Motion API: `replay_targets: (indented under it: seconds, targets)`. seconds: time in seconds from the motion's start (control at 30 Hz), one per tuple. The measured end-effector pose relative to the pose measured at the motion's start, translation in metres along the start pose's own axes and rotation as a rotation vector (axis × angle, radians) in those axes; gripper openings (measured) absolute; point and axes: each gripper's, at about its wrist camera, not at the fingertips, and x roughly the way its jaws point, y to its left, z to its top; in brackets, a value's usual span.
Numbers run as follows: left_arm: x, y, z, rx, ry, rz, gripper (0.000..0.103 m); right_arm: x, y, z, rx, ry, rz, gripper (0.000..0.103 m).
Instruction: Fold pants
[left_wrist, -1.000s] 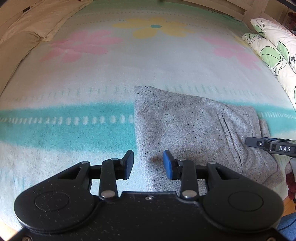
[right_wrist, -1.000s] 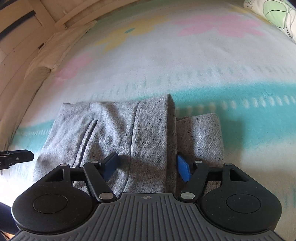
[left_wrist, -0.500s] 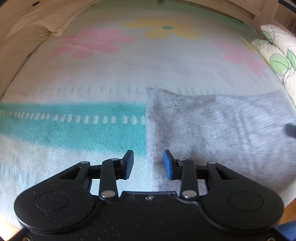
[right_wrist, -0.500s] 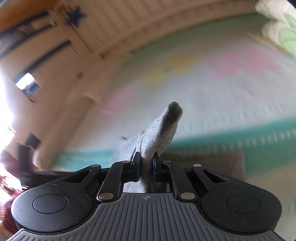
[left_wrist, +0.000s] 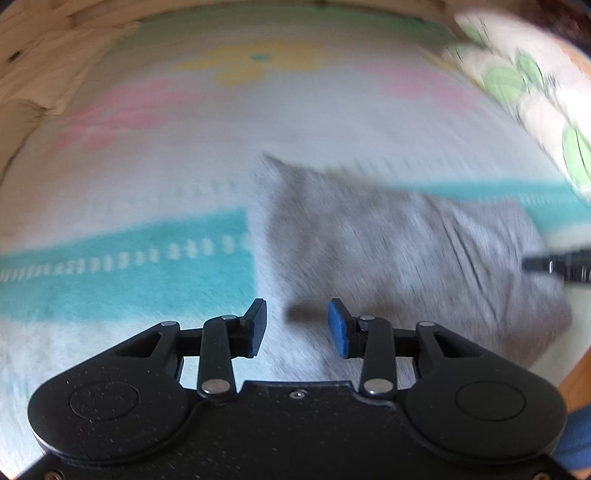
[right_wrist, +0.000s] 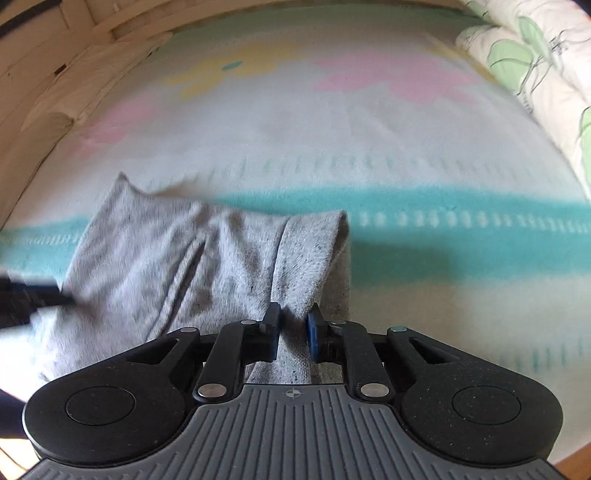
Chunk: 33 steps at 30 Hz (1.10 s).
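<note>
The grey speckled pants (left_wrist: 399, 254) lie folded on the flowered blanket (left_wrist: 184, 147). My left gripper (left_wrist: 297, 328) is open and empty, just above the near left corner of the pants. My right gripper (right_wrist: 293, 328) is shut on a fold of the pants (right_wrist: 303, 258) at their right end, holding a pinched ridge of cloth that rises between the fingers. The tip of the right gripper shows at the right edge of the left wrist view (left_wrist: 561, 264); the left gripper shows blurred at the left edge of the right wrist view (right_wrist: 26, 299).
The blanket (right_wrist: 369, 129) has a teal stripe (right_wrist: 480, 221) and pink and yellow flowers. A leaf-print pillow (right_wrist: 535, 55) lies at the far right. A cream cushion (right_wrist: 55, 110) and wooden bed frame (right_wrist: 55, 37) run along the left. The bed edge is near right.
The right gripper closed on the pants' right end, lifted it, and has now come back down with the cloth still pinched. The left gripper stayed open and shifted slightly over the left corner.
</note>
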Motion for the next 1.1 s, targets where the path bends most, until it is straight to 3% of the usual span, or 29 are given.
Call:
replay_targets:
  seconds: [0.1,0.23,0.3,0.47,0.6,0.7,1.1]
  targets:
    - [0.024,0.005,-0.01,-0.008,0.122,-0.015,0.048,-0.02,0.0,0.001,-0.031,-0.121,-0.068,0.018]
    - [0.014,0.003,-0.008,0.008,0.059,0.004,0.049,-0.035,0.01,0.007,-0.08,-0.303,-0.054,0.033]
    - [0.006,0.002,0.002,-0.006,-0.011,0.021,0.048,-0.027,0.014,0.011,-0.114,-0.348,-0.023,0.057]
    - [0.016,0.002,0.029,-0.061,-0.081,0.027,0.05,0.012,0.023,0.021,-0.135,-0.214,-0.023,0.056]
    - [0.043,0.002,0.039,-0.122,-0.035,0.068,0.05,0.045,0.019,0.021,-0.112,-0.084,-0.078,0.049]
    - [0.06,0.002,0.042,-0.15,-0.001,0.081,0.051,0.053,0.022,0.016,-0.135,-0.073,-0.088,0.05]
    - [0.083,-0.025,0.043,-0.059,0.002,0.163,0.053,0.06,0.016,0.015,-0.096,-0.066,-0.066,0.055]
